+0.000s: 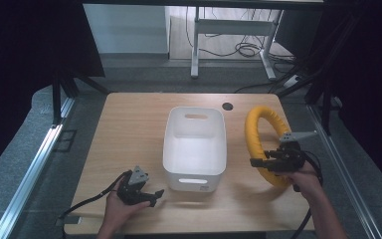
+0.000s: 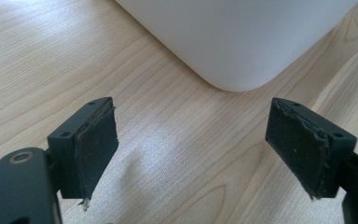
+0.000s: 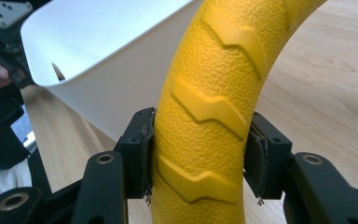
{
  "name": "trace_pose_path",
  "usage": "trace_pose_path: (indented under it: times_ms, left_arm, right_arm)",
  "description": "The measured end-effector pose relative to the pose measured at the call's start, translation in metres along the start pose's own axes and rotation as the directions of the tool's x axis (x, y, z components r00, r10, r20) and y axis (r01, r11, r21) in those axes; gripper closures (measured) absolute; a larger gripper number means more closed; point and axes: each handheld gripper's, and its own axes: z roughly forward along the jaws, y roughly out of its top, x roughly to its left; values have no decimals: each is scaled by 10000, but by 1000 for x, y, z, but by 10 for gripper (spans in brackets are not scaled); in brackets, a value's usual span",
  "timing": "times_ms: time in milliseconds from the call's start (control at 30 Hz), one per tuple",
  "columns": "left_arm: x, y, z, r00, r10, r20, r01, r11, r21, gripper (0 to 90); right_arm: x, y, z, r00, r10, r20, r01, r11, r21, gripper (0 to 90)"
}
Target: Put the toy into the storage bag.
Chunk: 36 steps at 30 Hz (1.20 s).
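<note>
A yellow ring [image 1: 258, 137] with raised tread marks stands tilted on edge at the right of the wooden table [image 1: 129, 129]. My right gripper [image 1: 264, 163] is shut on the ring's near lower part; in the right gripper view both pads press the ring [image 3: 205, 116] from either side, around my right gripper [image 3: 198, 161]. A white bin [image 1: 195, 149] with handle slots stands in the middle of the table, nothing showing inside it. My left gripper [image 1: 154, 195] rests low at the front left, open, its jaws wide apart over bare wood [image 2: 191, 154], pointing at the bin's near corner [image 2: 235, 42].
A dark round hole [image 1: 227, 106] sits in the tabletop behind the bin. Cables trail from both grippers off the front edge. Beyond the table stand metal rails, a desk frame [image 1: 229, 35] and floor cables.
</note>
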Motion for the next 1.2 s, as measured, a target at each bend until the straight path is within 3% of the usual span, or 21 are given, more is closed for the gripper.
trace_pose_path:
  times_ms: [300,500,700,1033,1200]
  left_arm:
    - [0,0,0,10000,-11,-5,11,10000,-29,168]
    - [0,0,0,10000,-4,-2,4,10000,-19,169]
    - [0,0,0,10000,37,-14,-37,10000,-25,169]
    - [0,0,1,10000,19,-18,-19,10000,-28,169]
    - [0,0,1,10000,55,2,-55,10000,-8,169]
  right_arm:
    - [0,5,-11,10000,24,-66,-29,9971,-765,505]
    - [3,11,-19,9983,-22,-577,-83,9835,-1806,506]
    - [5,15,-17,9950,35,-998,-282,9686,-2470,505]
    - [11,19,-14,9968,20,-799,-274,9477,-3181,505]
    - [21,23,-13,9997,-164,-186,89,9374,-3482,504]
